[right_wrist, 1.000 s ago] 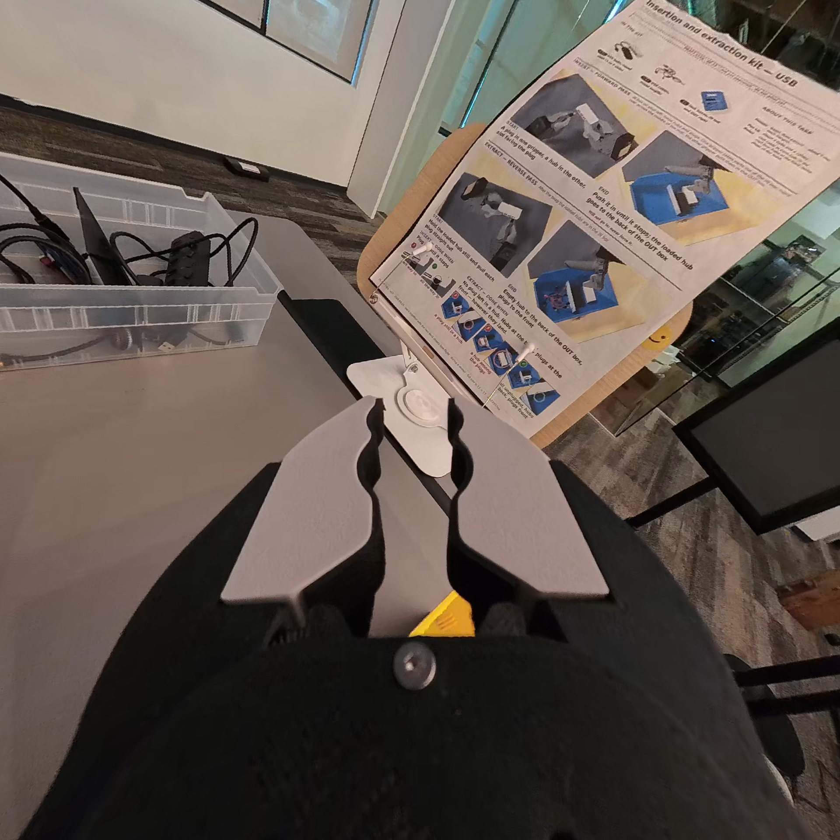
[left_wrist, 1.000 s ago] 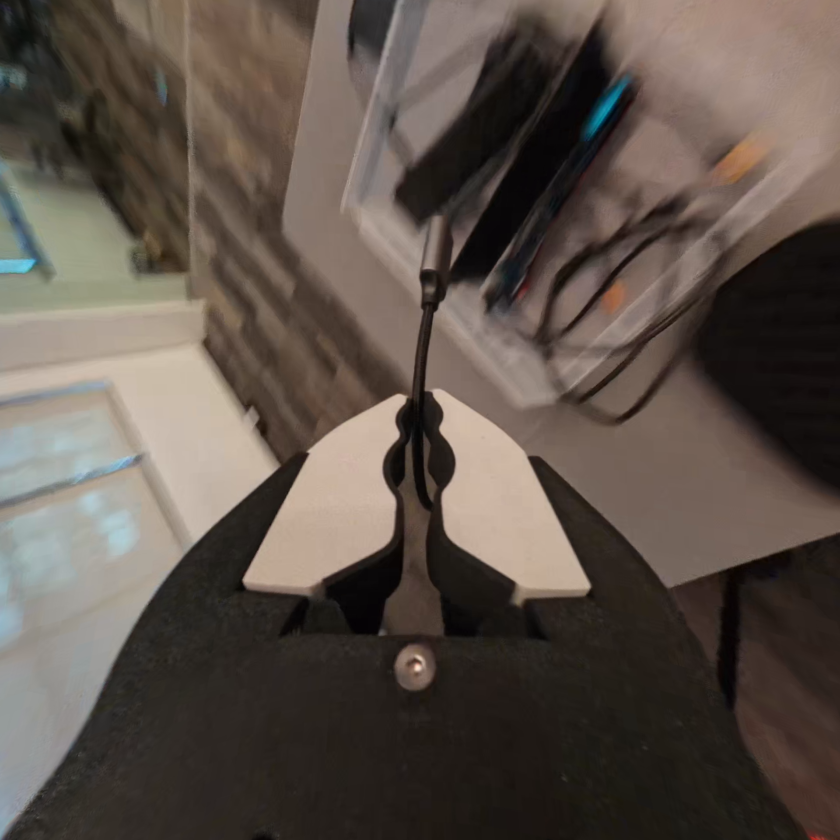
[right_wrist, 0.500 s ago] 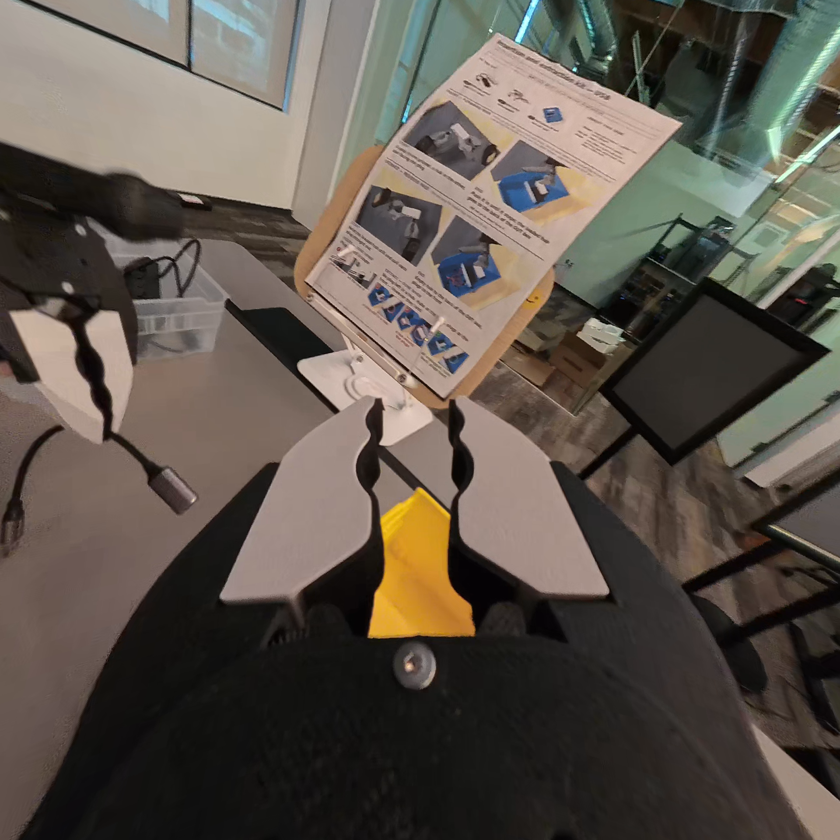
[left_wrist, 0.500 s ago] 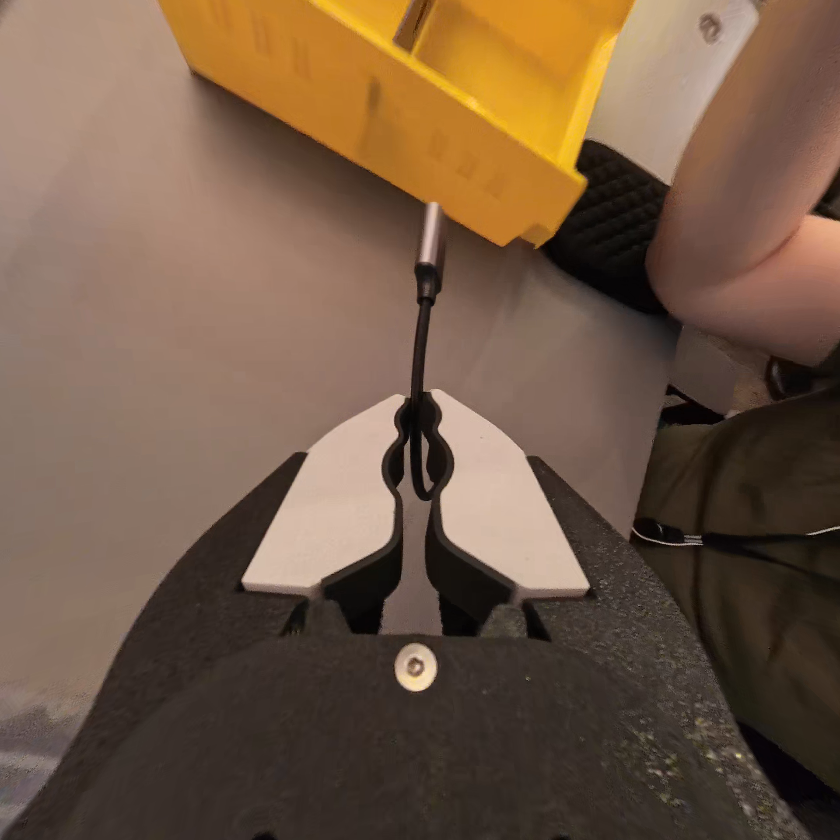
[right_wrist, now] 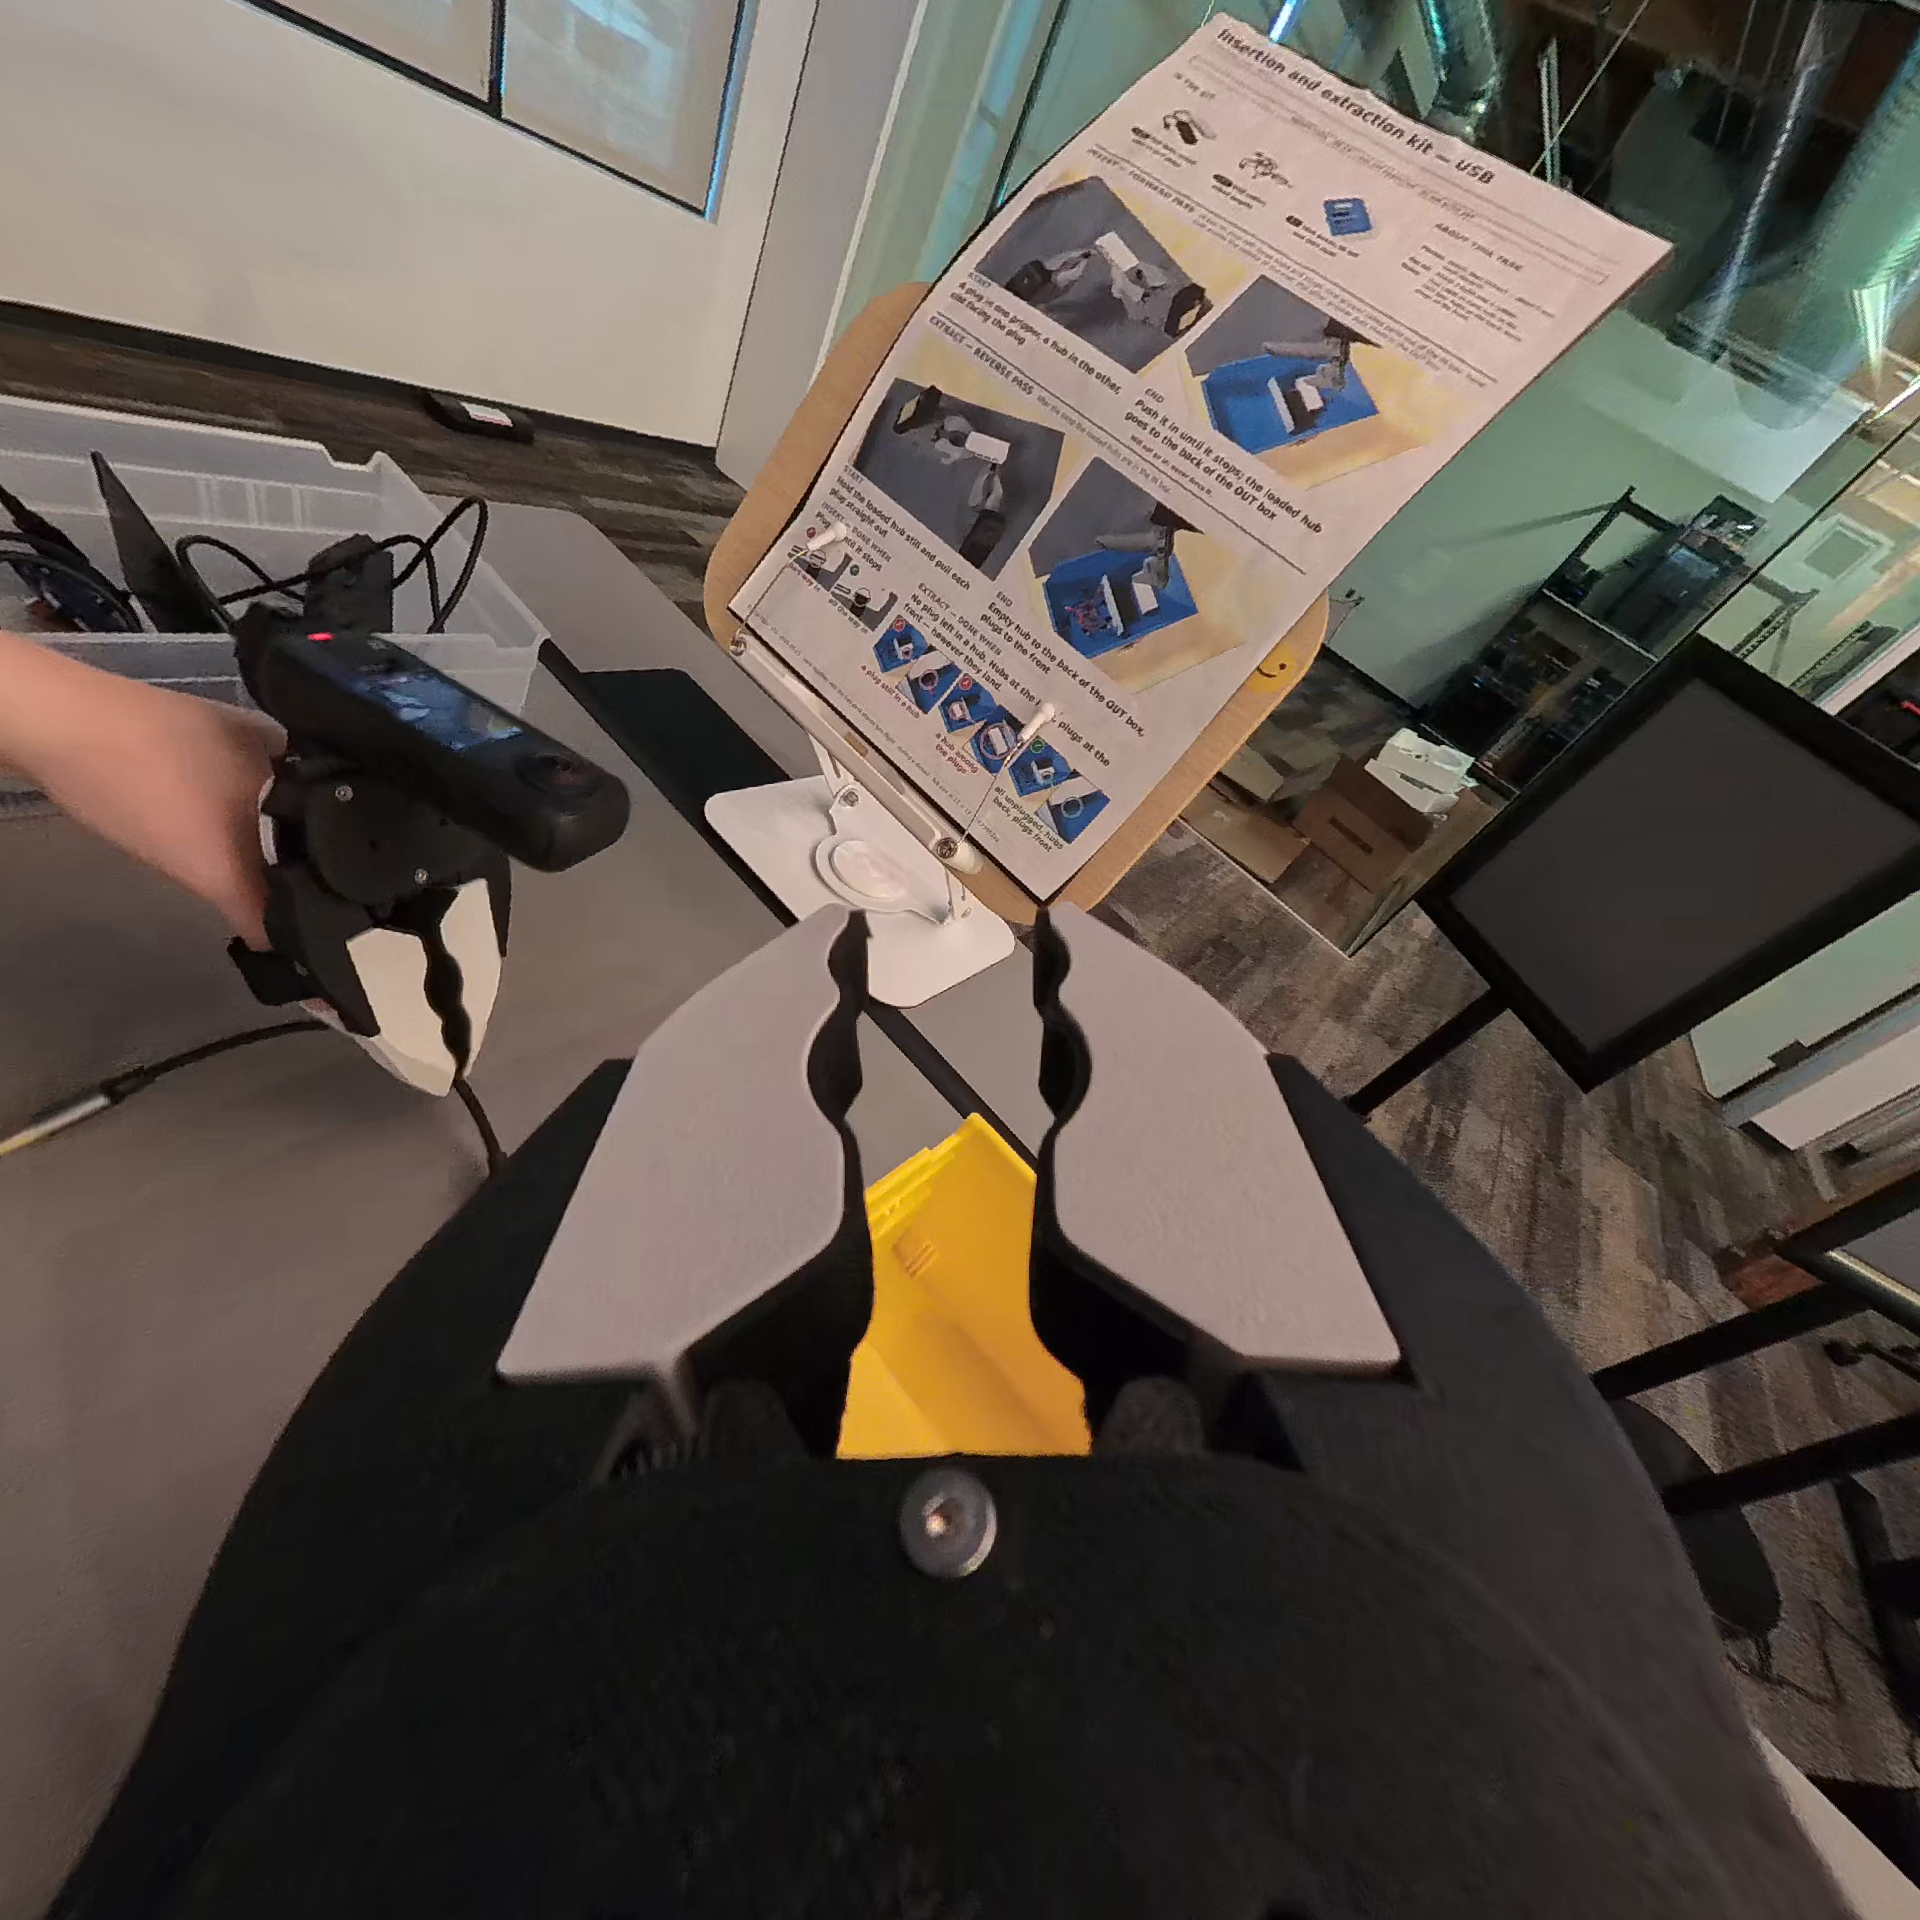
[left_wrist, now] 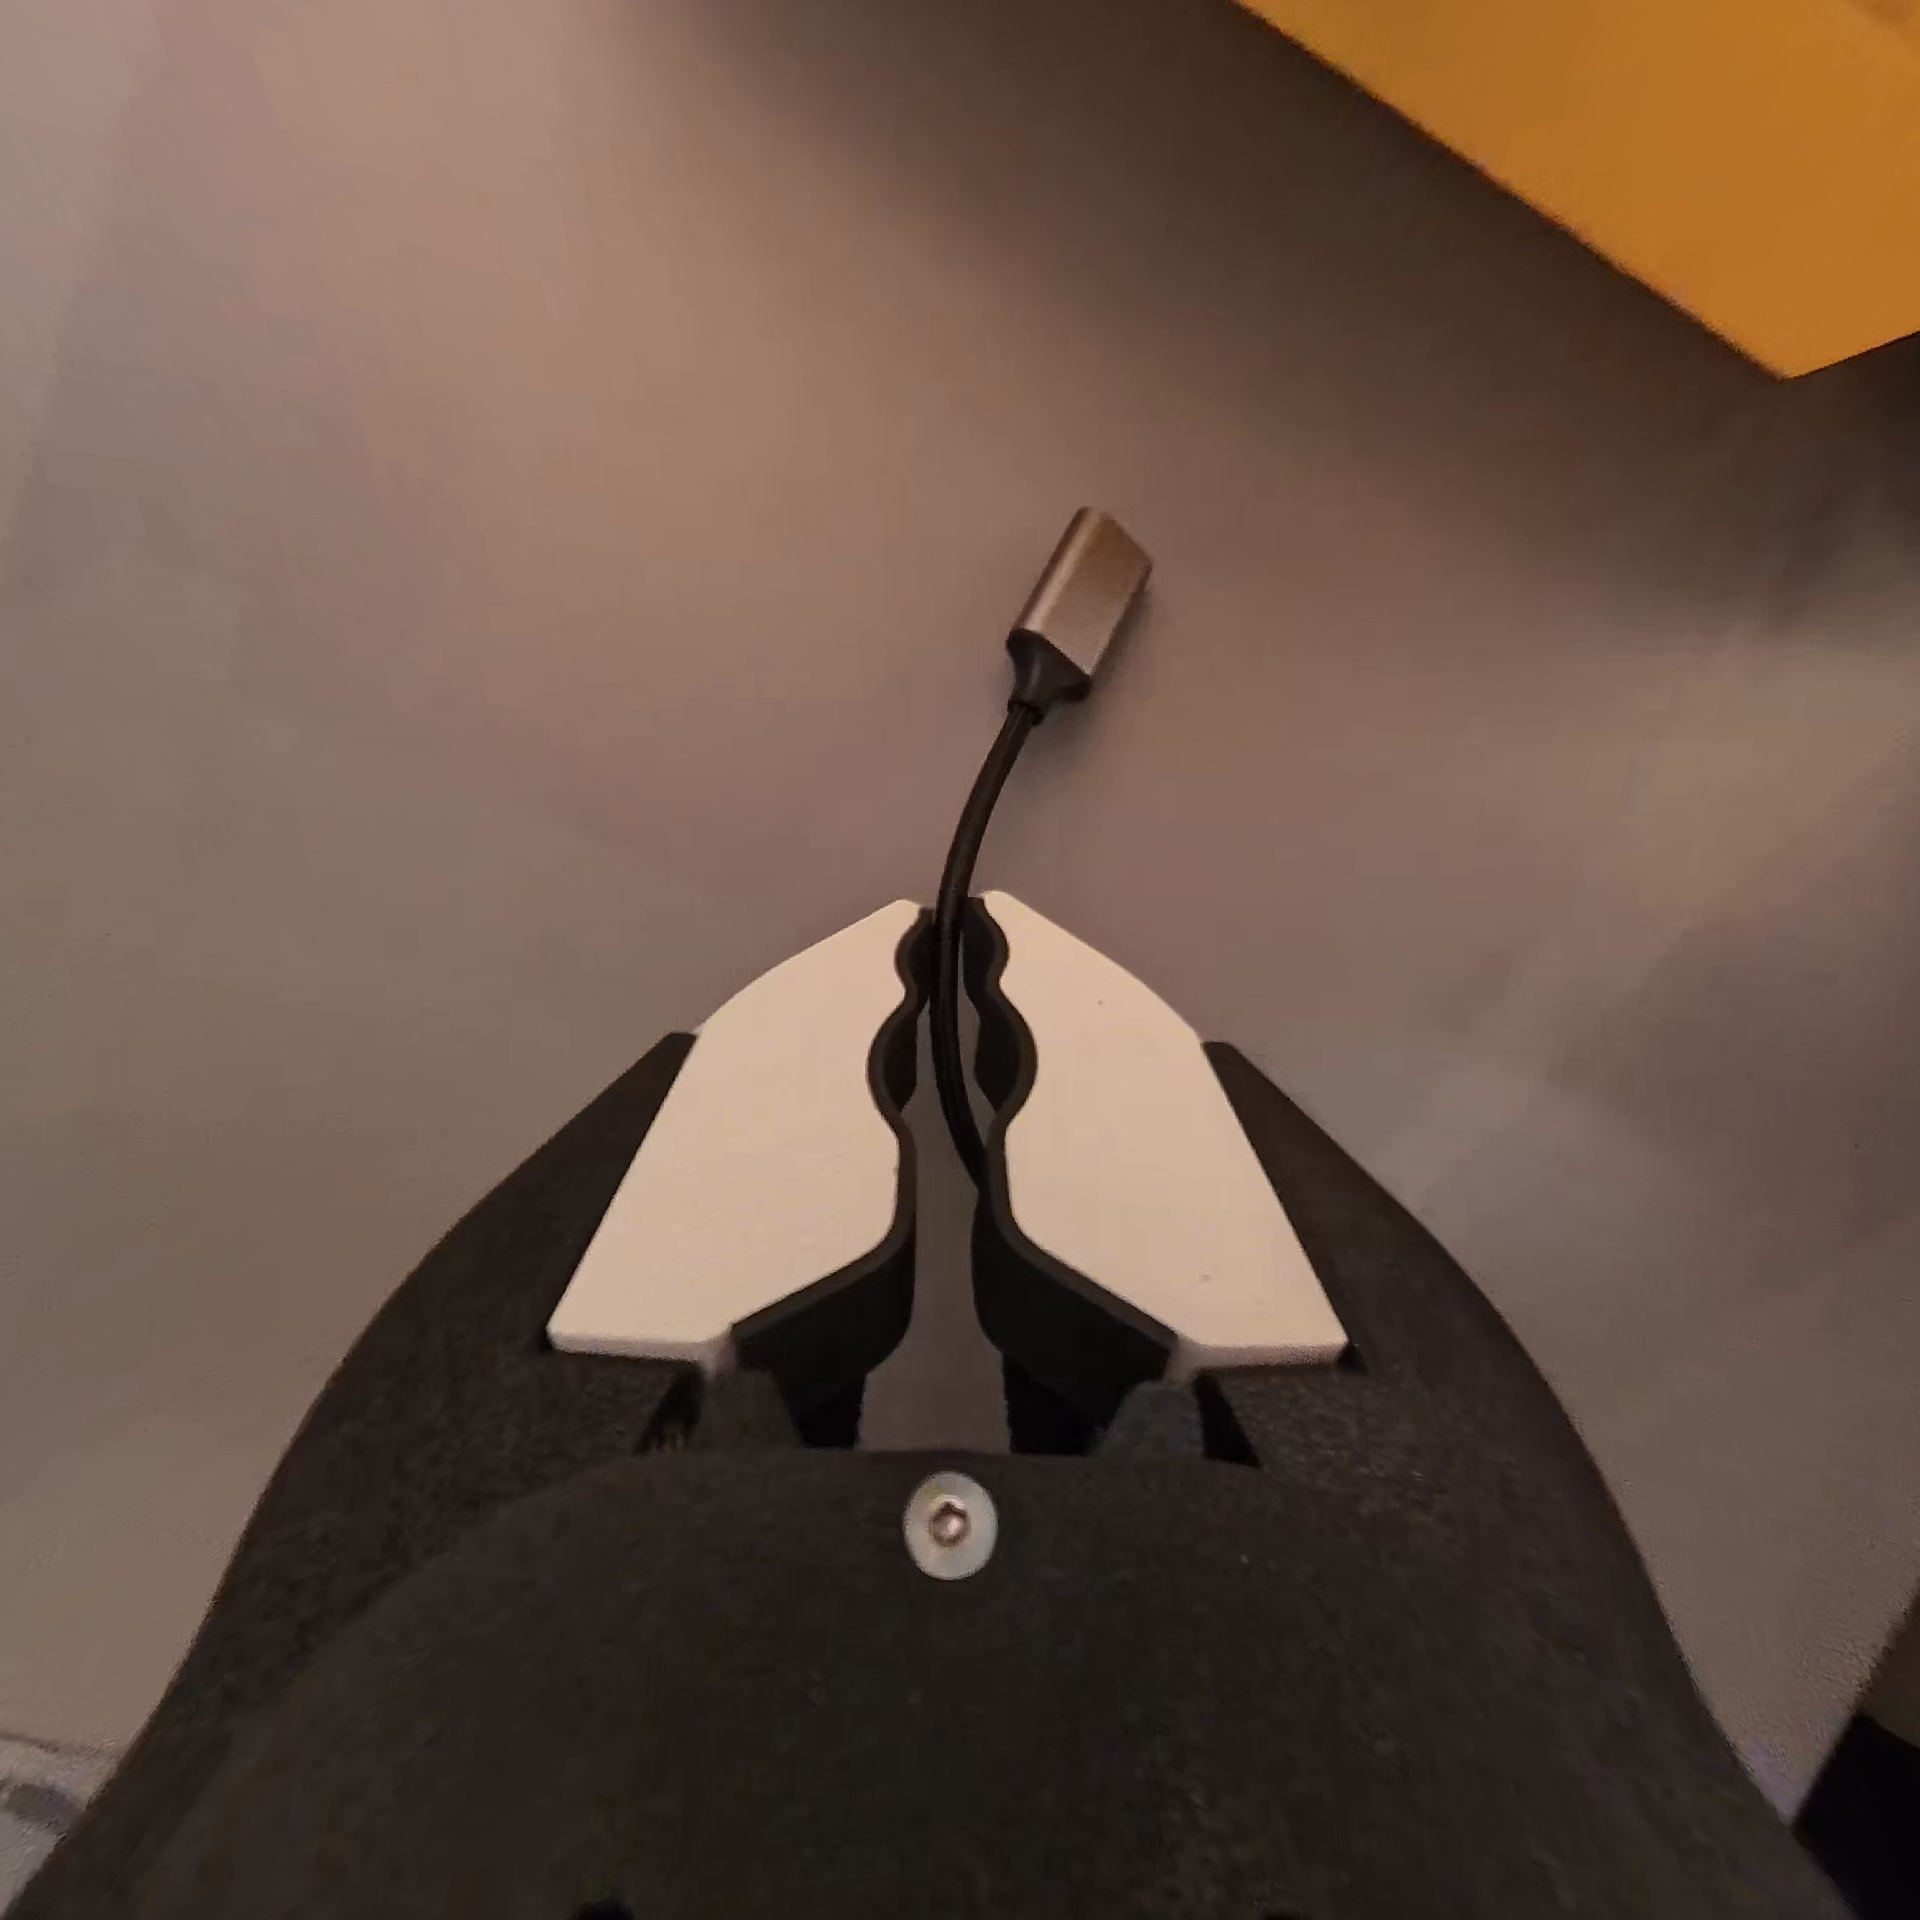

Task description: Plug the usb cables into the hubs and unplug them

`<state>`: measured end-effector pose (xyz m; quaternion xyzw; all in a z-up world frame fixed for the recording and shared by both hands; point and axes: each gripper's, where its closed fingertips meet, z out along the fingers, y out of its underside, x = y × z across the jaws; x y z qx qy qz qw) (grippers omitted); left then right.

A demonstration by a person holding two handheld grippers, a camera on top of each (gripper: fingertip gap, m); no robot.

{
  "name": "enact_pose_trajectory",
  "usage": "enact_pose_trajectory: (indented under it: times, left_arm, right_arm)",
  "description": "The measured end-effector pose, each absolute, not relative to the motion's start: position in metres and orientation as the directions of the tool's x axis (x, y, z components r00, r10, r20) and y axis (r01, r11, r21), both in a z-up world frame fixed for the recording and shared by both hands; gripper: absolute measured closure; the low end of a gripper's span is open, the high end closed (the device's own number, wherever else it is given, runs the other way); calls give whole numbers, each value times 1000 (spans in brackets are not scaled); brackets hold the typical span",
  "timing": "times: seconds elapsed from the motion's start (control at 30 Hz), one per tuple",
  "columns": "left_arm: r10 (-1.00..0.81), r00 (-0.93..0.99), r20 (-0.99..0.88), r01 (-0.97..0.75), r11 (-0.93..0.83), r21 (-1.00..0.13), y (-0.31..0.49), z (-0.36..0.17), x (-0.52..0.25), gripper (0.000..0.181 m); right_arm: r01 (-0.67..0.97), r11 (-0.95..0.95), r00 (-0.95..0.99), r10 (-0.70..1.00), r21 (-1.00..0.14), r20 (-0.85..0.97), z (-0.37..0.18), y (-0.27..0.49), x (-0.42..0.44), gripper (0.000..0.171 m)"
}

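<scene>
Two claws: our left gripper (left_wrist: 943, 914) pinches the usb cable (left_wrist: 966, 862), its plug (left_wrist: 1081, 592) straight ahead, leaning right toward the desk's yellow bin (left_wrist: 1621, 156); our right gripper (right_wrist: 945, 935) gapes empty, nearer that bin.

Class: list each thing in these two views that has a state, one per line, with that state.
left gripper: shut on the USB cable.
USB cable: clamped, unplugged; metal plug free above the table.
right gripper: open, empty.
yellow bin: on the table, below the right gripper.
</scene>
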<state>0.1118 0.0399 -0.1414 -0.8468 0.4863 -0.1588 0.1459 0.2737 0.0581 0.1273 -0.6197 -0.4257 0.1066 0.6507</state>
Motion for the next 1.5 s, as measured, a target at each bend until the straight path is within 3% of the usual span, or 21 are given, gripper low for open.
enact_pose_trajectory:
  times: [0.07,0.17,0.33,0.4,0.47,0.57,0.73,0.97,1.07,1.17,1.27,1.5]
  left_arm:
    - [-869,489,74,-785,-476,-396,46,-143,106,163]
    - [-854,520,17,-755,-469,-457,56,-120,102,160]
    - [-767,590,-254,-708,-340,-618,73,3,50,158]
    - [-709,620,-336,-718,-340,-607,72,36,2,152]
    - [-691,609,-391,-764,-376,-524,65,43,-51,153]
    - [-627,584,-515,-811,-465,-354,65,32,-138,153]
    - [-759,393,-520,-909,-407,-92,59,-25,-210,155]
    - [-868,147,-475,-986,-165,-3,86,-68,-208,148]
    - [-921,91,-380,-991,-122,60,88,-89,-207,121]
    - [-961,14,-275,-992,-49,120,87,-106,-203,118]
    - [-983,-48,-178,-986,19,163,87,-119,-204,127]
    - [-988,-116,-105,-966,88,242,101,-140,-229,125]
  right_arm:
    - [378,212,616,669,-901,415,128,58,274,140]
    - [375,212,621,665,-902,414,129,58,276,140]
    - [371,229,621,659,-900,424,133,53,278,140]
    - [365,233,621,660,-902,422,134,53,277,139]
    - [360,230,620,665,-904,416,133,55,275,139]
    - [373,212,626,661,-903,414,128,61,274,139]
    - [396,185,608,681,-899,408,116,67,264,138]
    - [436,140,603,688,-889,404,99,79,259,138]
    - [479,122,593,685,-869,423,90,85,262,137]
    - [498,99,599,679,-862,424,85,91,268,137]
    - [501,75,601,687,-862,409,78,96,267,137]
    - [618,70,529,700,-783,479,50,109,250,137]
